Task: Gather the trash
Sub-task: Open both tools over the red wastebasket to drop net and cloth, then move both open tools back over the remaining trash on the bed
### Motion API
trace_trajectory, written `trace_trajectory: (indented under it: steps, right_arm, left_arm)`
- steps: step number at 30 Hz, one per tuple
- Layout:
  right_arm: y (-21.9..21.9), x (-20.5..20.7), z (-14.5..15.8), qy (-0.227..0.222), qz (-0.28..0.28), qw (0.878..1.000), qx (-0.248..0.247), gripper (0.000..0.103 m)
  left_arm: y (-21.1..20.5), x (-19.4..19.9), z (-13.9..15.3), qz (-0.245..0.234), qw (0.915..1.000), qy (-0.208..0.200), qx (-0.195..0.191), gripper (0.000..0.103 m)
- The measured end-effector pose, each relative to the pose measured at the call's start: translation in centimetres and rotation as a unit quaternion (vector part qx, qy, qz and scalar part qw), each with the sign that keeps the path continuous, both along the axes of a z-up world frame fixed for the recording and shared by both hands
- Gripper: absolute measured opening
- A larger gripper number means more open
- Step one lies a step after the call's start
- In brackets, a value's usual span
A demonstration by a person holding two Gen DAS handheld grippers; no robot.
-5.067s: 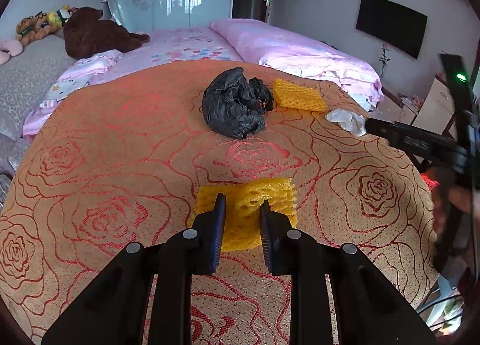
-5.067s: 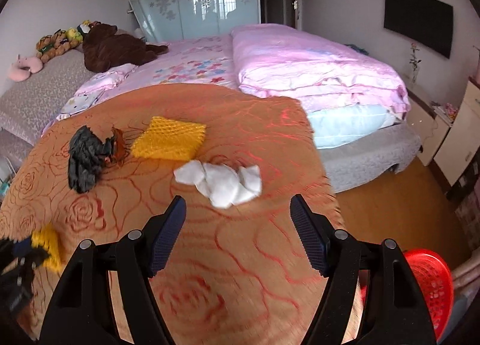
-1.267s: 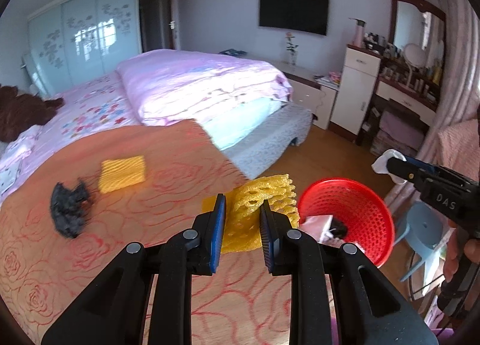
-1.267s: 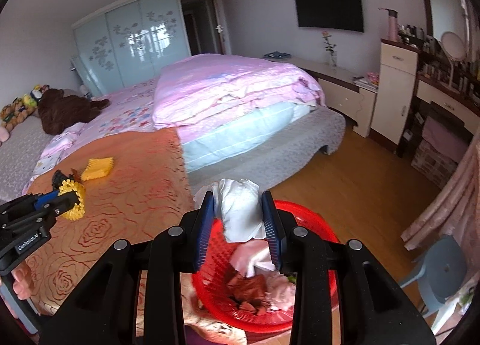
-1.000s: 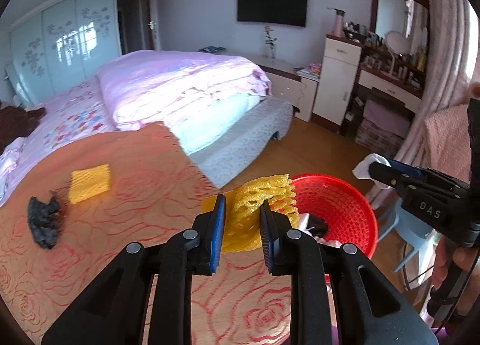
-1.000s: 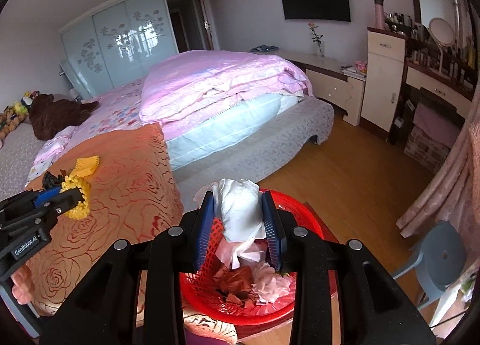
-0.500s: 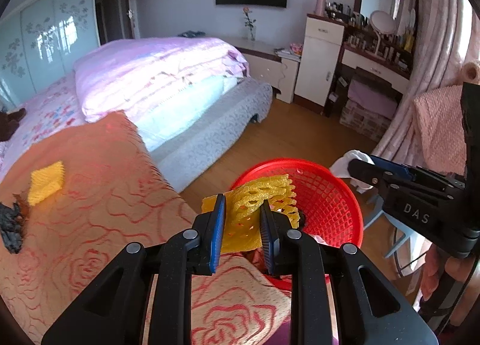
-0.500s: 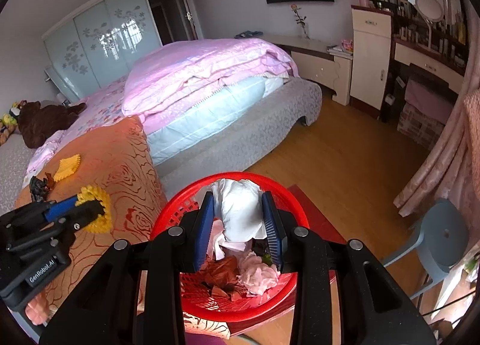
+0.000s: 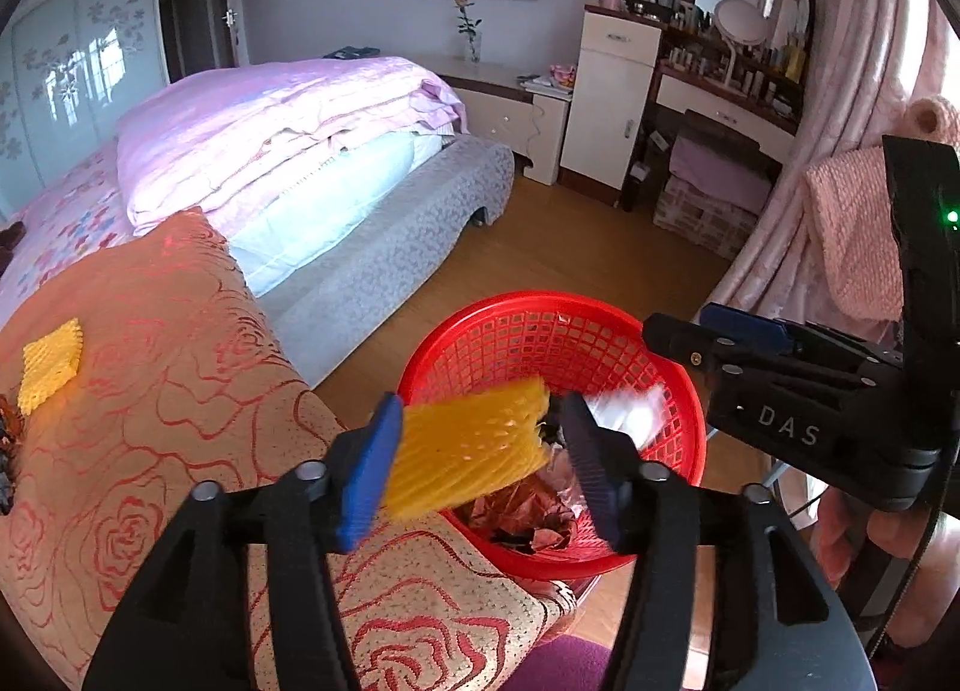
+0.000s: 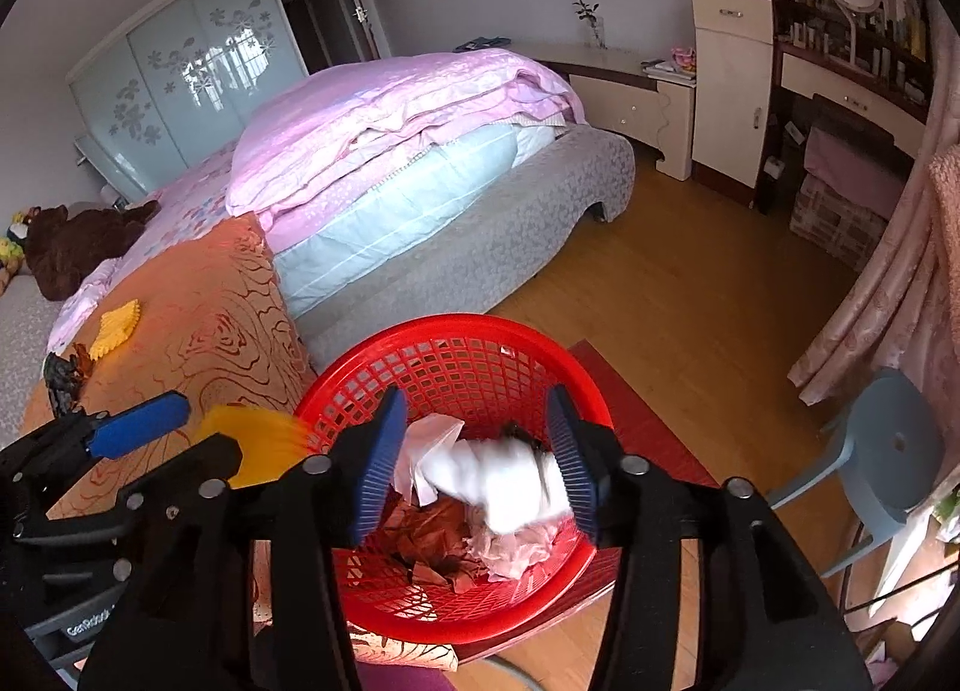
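1. Step in hand: release. Both claws hang over the red basket [image 10: 456, 367], which sits on the floor by the corner of the orange rose-patterned cover [image 9: 180, 367].
2. Left claw [image 9: 480, 445]: jaws opening. The yellow foam net [image 9: 474, 445] lies between them, blurred, touching or just beside the left pad and clear of the right one. It reads as let go and starting to drop, partly over the basket rim and partly over the cover edge.
3. Right claw [image 10: 474, 457]: jaws opening, moderately wide. The white tissue wad [image 10: 510, 475] is blurred between the pads, seemingly free of both, directly above the paper scraps already in the basket.
4. Against the frame half a second back: both claws were then clamped narrow on their items, net and tissue sharp and upright; now the pads stand apart and both items smear with motion. The basket also fills more of each view.
5. Left on the cover, well apart from the basket: a second yellow net [image 9: 51, 355] and a black crumpled bag [image 10: 60, 379] beside it.
6. Next move, as judged: confirm the net lands inside rather than on the cover edge, lift both claws clear, then go to the cover for the remaining two pieces with jaws wide.
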State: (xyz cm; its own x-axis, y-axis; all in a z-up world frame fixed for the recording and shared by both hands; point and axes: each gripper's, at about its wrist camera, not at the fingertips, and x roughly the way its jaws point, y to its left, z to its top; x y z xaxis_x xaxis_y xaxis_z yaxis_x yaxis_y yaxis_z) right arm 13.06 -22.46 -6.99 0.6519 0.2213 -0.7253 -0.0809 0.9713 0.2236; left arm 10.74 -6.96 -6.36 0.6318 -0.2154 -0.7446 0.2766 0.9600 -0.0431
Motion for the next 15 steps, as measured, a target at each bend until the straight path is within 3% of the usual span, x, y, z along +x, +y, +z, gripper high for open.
trace_trajectory:
  steps: [4, 15]
  right_arm:
    - [-0.3, -0.2, 0.2, -0.005, -0.009, 1.0, 0.001, 0.057]
    - [0.2, -1.0, 1.2, -0.024, -0.013, 1.0, -0.008, 0.063]
  left_arm:
    - [0.6, -0.2, 0.2, 0.006, 1.0, -0.003, -0.003, 0.063]
    - [3.9, -1.0, 0.7, 0.049, 0.9987, -0.014, -0.005, 0.074]
